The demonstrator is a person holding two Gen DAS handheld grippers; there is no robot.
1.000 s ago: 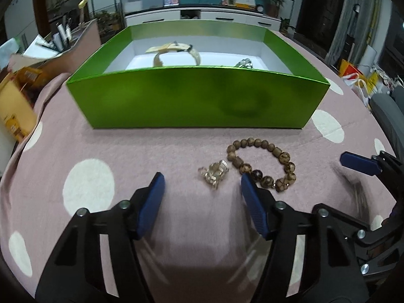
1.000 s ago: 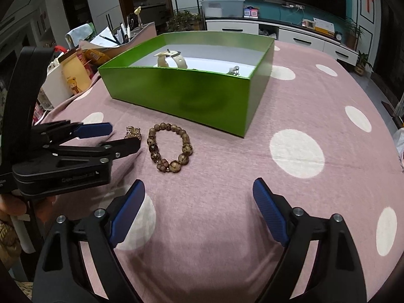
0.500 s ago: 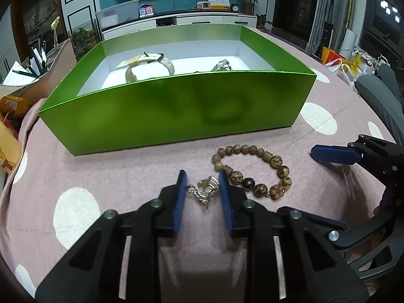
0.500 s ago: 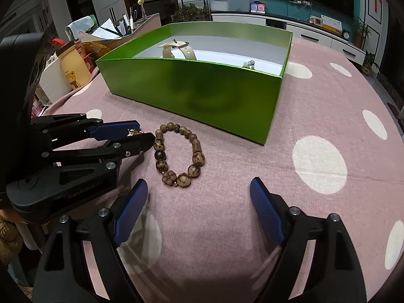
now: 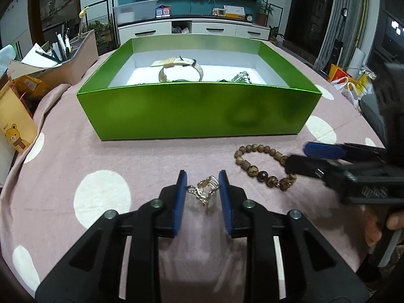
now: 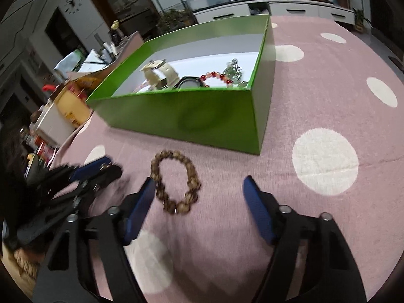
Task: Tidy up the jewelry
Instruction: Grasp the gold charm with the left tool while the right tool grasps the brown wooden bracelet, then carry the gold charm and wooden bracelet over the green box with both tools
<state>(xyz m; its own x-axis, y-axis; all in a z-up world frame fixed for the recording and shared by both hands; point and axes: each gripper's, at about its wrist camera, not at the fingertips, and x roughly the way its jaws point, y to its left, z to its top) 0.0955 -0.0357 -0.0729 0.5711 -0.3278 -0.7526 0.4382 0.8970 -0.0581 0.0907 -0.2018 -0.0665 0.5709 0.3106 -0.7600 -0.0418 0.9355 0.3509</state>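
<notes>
My left gripper [image 5: 202,176] is shut on a small silver chain piece [image 5: 205,189] and holds it just above the pink dotted cloth. A brown wooden bead bracelet [image 5: 262,166] lies on the cloth to its right, also in the right wrist view [image 6: 175,181]. My right gripper [image 6: 199,184] is open, low over the cloth, with its left finger beside the bracelet. The green box [image 5: 199,111] stands behind, holding a cream watch [image 5: 176,69], a black watch [image 6: 189,82], red beads [image 6: 217,77] and a silver piece [image 6: 233,69].
The table's left edge holds a pen holder [image 5: 63,58], a yellow bear box [image 5: 15,128] and other clutter. The pink cloth [image 6: 325,161] with white dots stretches to the right of the box. A TV cabinet [image 5: 192,27] stands beyond the table.
My left gripper closed on the silver chain piece and lifted it slightly. My right gripper moved forward and left, down toward the bead bracelet.
</notes>
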